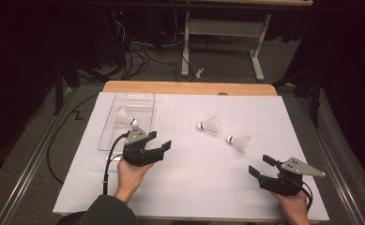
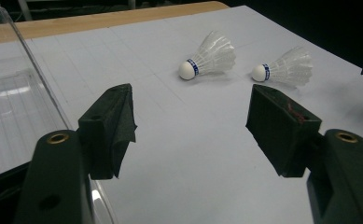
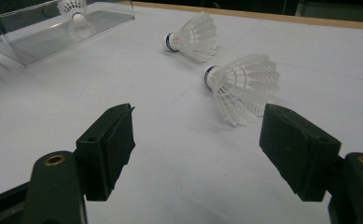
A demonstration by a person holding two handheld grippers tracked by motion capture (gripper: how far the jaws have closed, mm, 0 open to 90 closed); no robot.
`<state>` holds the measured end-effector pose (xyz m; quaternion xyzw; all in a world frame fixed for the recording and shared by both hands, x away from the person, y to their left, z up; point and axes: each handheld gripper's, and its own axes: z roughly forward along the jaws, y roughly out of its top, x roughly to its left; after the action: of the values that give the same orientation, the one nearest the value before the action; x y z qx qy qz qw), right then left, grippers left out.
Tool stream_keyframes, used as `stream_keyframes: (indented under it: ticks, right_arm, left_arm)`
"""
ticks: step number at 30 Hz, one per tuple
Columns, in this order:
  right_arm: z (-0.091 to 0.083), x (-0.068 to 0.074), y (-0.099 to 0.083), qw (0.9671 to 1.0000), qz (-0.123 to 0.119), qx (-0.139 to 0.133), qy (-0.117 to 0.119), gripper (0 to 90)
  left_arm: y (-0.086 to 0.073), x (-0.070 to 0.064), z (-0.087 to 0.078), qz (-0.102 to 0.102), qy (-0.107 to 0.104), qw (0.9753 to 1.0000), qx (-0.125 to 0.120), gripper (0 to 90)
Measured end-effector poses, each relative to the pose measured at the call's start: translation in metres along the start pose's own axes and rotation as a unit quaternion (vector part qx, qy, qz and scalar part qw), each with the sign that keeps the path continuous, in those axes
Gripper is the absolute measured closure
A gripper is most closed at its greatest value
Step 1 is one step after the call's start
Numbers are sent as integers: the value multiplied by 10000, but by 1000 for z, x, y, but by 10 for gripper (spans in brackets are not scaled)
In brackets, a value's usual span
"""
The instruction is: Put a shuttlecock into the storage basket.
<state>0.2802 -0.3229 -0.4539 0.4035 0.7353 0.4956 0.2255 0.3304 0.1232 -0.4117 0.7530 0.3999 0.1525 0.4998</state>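
Note:
Two white shuttlecocks lie on their sides on the white sheet [image 1: 194,183]: one mid-table [image 1: 209,124] [image 2: 209,58] [image 3: 193,35], the other to its right [image 1: 239,142] [image 2: 284,67] [image 3: 242,86]. A third shuttlecock [image 1: 125,116] [image 3: 74,9] rests inside the clear plastic tray [image 1: 138,103] [image 2: 11,116] [image 3: 44,42] at the left. My left gripper [image 1: 160,140] [image 2: 191,121] hovers open by the tray's near right corner, pointing at the two loose shuttlecocks. My right gripper [image 1: 259,164] [image 3: 195,144] stands open and empty, just short of the nearer shuttlecock.
The table's wooden far edge [image 1: 189,87] shows beyond the sheet. Metal rails [image 1: 30,164] run along both sides of the table. A white desk frame [image 1: 186,42] and loose cables [image 1: 138,58] are on the floor behind.

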Motion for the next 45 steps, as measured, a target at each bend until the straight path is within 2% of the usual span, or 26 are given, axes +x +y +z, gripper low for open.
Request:
stream_keyframes:
  ticks: [28, 45]
  right_arm:
    - [0, 0, 0, 10000, -1, -12, 7, 268]
    - [-1, 0, 0, 10000, 12, -28, 0, 268]
  left_arm:
    - [15, -8, 27, 178, -129, 9997, 140, 330]
    - [22, -11, 42, 198, -144, 9995, 195, 329]
